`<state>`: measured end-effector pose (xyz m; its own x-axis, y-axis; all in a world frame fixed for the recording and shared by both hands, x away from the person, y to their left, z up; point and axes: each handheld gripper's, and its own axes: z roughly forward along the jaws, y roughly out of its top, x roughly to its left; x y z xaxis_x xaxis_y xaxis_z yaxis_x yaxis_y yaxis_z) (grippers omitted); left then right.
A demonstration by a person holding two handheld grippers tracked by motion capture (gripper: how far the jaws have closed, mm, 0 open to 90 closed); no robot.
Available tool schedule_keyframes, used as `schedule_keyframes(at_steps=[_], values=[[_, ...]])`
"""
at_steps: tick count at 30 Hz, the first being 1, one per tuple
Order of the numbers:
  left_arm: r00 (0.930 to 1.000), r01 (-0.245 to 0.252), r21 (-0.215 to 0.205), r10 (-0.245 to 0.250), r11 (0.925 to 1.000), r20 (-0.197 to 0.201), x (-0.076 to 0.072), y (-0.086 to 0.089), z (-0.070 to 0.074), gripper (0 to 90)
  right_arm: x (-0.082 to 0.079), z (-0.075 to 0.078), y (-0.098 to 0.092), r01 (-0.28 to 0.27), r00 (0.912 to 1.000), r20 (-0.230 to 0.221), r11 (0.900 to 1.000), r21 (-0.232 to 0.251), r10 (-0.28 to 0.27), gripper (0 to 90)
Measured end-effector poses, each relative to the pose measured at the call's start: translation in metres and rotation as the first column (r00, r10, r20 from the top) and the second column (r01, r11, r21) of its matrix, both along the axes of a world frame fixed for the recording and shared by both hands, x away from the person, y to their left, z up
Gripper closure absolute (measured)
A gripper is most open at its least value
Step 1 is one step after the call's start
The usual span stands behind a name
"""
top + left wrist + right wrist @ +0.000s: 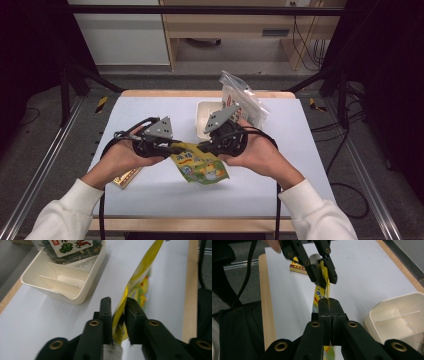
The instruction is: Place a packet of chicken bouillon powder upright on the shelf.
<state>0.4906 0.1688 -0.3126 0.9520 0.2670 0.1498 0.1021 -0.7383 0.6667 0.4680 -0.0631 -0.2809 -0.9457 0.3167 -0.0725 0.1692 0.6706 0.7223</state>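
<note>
I take the white divided tray [202, 122] as my landmark. Nearest me, well in front of it, both grippers meet over the bare white tabletop [150, 192]. My left gripper [117, 312] has its jaws pinched onto the top edge of the yellow snack pouch [200, 166], the foil squeezed between the pads. My right gripper [329, 305] has its jaws pressed together on the same edge, just beside the left one, so the pouch hangs between the two, its lower half dangling toward me above the table. The pouch front carries a cartoon figure and lettering I cannot read.

In front of the tray and off to its left, a flat gold-and-red packet [126, 177] lies at the table's near left edge, partly under my left hand [117, 157]. There is open surface to the tray's left and right.

The tray's near compartments look empty in the left gripper view. Leaning in its far right end is a clear zip bag [243, 102] of dark dried contents, with a label showing a red and a green picture; its text is too small to read.
</note>
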Motion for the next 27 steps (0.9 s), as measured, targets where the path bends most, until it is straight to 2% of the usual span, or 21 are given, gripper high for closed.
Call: schedule_keyframes(at_steps=[7, 8, 12, 17, 27], values=[[0.9997, 0.022, 0.071, -0.022, 0.9972, 0.006, -0.001, -0.009, 0.007, 83.0, 0.0, -0.006, -0.005, 0.001, 1.0, -0.008, 1.0, 0.003, -0.001, 87.5], [0.9996, 0.026, 0.07, -0.027, 0.9972, 0.01, -0.002, -0.01, 0.007, 83.5, 0.0, -0.006, -0.005, 0.018, 0.9997, -0.016, 1.0, 0.005, -0.018, 87.4], [0.9992, 0.036, 0.076, -0.037, 0.9965, 0.017, -0.002, -0.01, 0.009, 83.7, -0.001, -0.008, -0.008, 0.021, 0.9997, -0.014, 1.0, 0.015, -0.021, 88.1], [0.998, 0.05, 0.126, -0.055, 0.9908, 0.031, -0.004, -0.012, 0.011, 83.9, -0.001, -0.018, -0.009, 0.018, 0.9995, -0.026, 1.0, 0.011, -0.018, 87.8], [0.9972, 0.065, 0.121, -0.069, 0.9905, 0.027, -0.003, -0.015, 0.011, 84.3, 0.009, -0.025, -0.005, 0.033, 0.9976, -0.061, 0.999, 0.014, -0.032, 82.2]])
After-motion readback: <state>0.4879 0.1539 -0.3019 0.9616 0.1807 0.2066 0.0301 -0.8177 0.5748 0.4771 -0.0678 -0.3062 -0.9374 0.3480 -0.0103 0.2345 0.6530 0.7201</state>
